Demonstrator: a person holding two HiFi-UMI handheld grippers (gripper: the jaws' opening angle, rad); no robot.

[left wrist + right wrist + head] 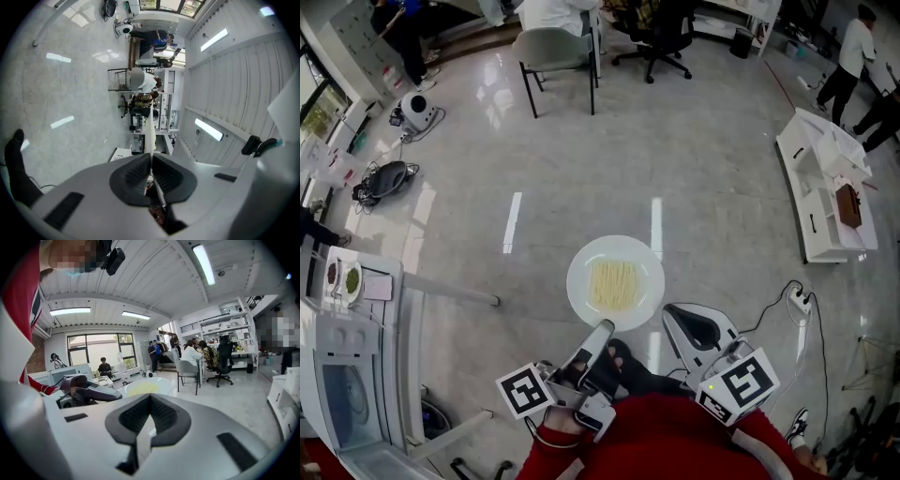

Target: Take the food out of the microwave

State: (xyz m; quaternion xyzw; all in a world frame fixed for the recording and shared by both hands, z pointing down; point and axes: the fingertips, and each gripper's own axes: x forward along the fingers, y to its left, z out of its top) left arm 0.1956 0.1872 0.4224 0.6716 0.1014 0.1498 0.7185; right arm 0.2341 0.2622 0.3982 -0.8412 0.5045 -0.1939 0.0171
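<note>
Nearest you, at the bottom edge of the head view, are your red sleeves [675,441]. Just above them the left gripper [602,328] is clenched on the near rim of the white plate [581,272]. Its own view shows the rim edge-on as a thin white line pinched between the ribbed pads [136,172].

The right gripper [673,317] sits just beside the plate's lower right edge. In its view the jaws are pressed together on nothing, and the plate lies beyond them to the left.

The food [612,284], a pale yellow heap of noodles, lies in the middle of the plate at the centre of the frame. It hangs over bare floor, well apart from the microwave [342,398] in the lower left corner. By my reading the food is already out and what remains is carrying it and setting it down.

One rim pinch is a weak hold, so hold the plate level and move slowly. You could bring the right gripper onto the opposite rim for support. Pick your landing spot before you turn, because a tilt would slide the noodles off.
</note>
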